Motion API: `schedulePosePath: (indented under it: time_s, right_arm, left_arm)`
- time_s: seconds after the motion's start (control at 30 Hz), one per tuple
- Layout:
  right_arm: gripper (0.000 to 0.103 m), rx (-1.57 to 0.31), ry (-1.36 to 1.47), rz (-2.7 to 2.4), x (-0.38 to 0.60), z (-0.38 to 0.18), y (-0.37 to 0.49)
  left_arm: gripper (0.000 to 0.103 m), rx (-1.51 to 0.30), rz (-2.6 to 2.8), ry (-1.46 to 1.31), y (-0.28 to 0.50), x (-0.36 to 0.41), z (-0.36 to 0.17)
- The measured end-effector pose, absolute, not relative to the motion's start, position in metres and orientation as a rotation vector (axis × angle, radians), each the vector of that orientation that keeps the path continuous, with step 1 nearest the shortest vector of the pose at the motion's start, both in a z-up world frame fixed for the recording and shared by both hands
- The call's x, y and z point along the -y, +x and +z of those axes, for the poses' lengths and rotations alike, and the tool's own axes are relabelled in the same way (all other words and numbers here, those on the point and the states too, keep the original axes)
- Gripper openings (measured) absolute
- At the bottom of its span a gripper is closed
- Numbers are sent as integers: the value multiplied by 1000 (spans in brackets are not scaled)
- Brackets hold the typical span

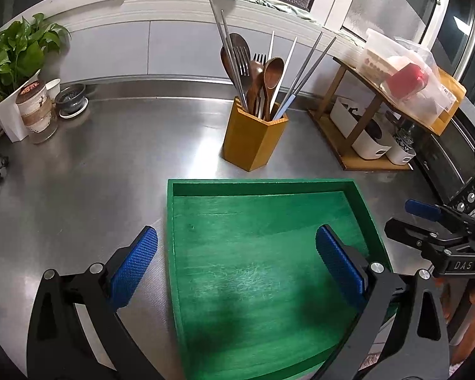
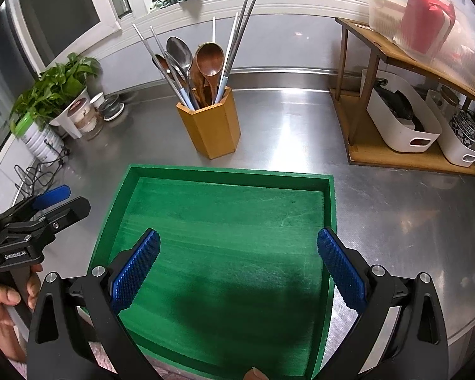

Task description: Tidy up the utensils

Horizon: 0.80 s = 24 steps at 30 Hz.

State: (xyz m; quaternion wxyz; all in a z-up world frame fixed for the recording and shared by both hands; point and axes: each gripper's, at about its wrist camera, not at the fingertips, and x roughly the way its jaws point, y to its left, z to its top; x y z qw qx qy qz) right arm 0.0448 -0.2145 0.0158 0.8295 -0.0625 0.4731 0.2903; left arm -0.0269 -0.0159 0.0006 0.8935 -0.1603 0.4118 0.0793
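A green wooden tray (image 1: 171,228) (image 2: 329,221) lies bare on the steel counter, just in front of both grippers. Behind it stands a yellow hexagonal holder (image 1: 253,141) (image 2: 210,129) packed with wooden spoons (image 1: 272,74) (image 2: 209,58), metal forks (image 1: 242,60), a metal spoon (image 2: 178,49) and chopsticks (image 1: 313,63) (image 2: 242,28). My left gripper (image 1: 237,262) is open over the tray's left half, nothing between its blue pads. My right gripper (image 2: 239,266) hangs open over the tray's near part, also holding nothing. Each gripper shows at the edge of the other's view (image 1: 433,221) (image 2: 47,202).
A potted plant (image 1: 12,53) (image 2: 57,91), a cup (image 1: 36,107) and a small bowl (image 1: 71,98) sit at the back left. A wooden shelf (image 1: 364,155) (image 2: 411,155) with white bins and bagged items stands at the right. Cables (image 2: 38,174) lie at the left edge.
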Motion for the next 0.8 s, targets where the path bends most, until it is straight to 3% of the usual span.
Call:
schedulePosePath:
  time_s: [0.8]
  right_arm:
    - [99, -1018, -118, 630, 217, 14, 56]
  left_arm:
    - [95, -867, 182, -331, -17, 20, 0]
